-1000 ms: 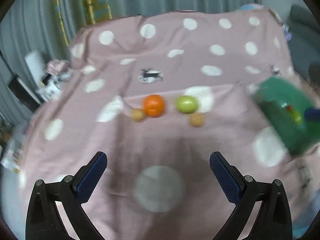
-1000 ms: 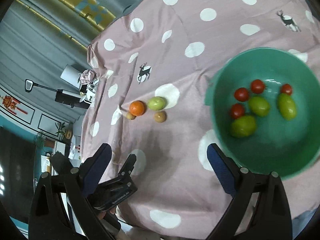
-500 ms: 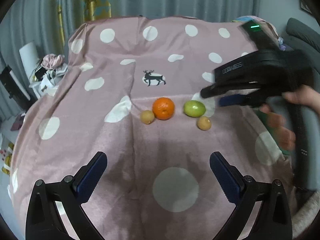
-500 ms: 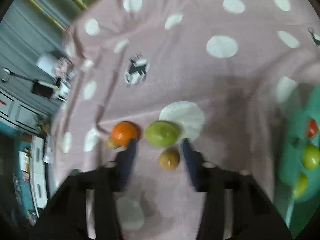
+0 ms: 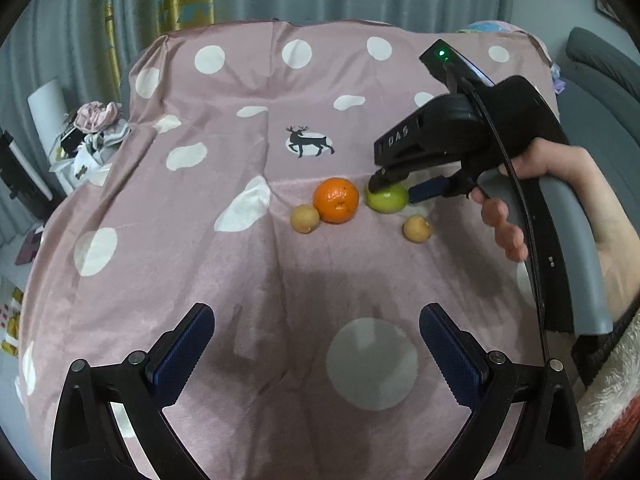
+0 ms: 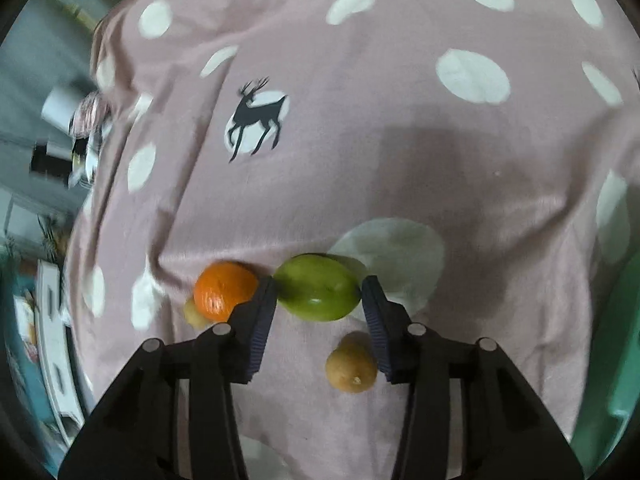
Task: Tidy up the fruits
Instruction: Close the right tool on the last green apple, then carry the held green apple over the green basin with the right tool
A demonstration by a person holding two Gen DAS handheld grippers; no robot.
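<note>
Four fruits lie on a pink dotted cloth (image 5: 248,264): an orange (image 5: 335,199), a green fruit (image 5: 387,199) and two small tan fruits (image 5: 305,218) (image 5: 417,229). My right gripper (image 6: 319,295) straddles the green fruit (image 6: 318,293), its blue pads (image 6: 265,307) close on both sides; its left pad touches the fruit, a thin gap shows at the right pad. The orange (image 6: 225,290) sits just left of it, one tan fruit (image 6: 351,368) beneath it. My left gripper (image 5: 316,356) is open and empty, hovering near the cloth's front.
The rim of a green bowl (image 6: 612,360) shows at the right edge of the right wrist view. Clutter and a white roll (image 5: 48,108) stand left of the table. Grey curtains hang behind. A grey sofa (image 5: 600,92) is at the right.
My right gripper moved from above the bowl to the fruit row, came down over the green fruit and narrowed its jaws around it. My left gripper stayed open, shifting a little closer.
</note>
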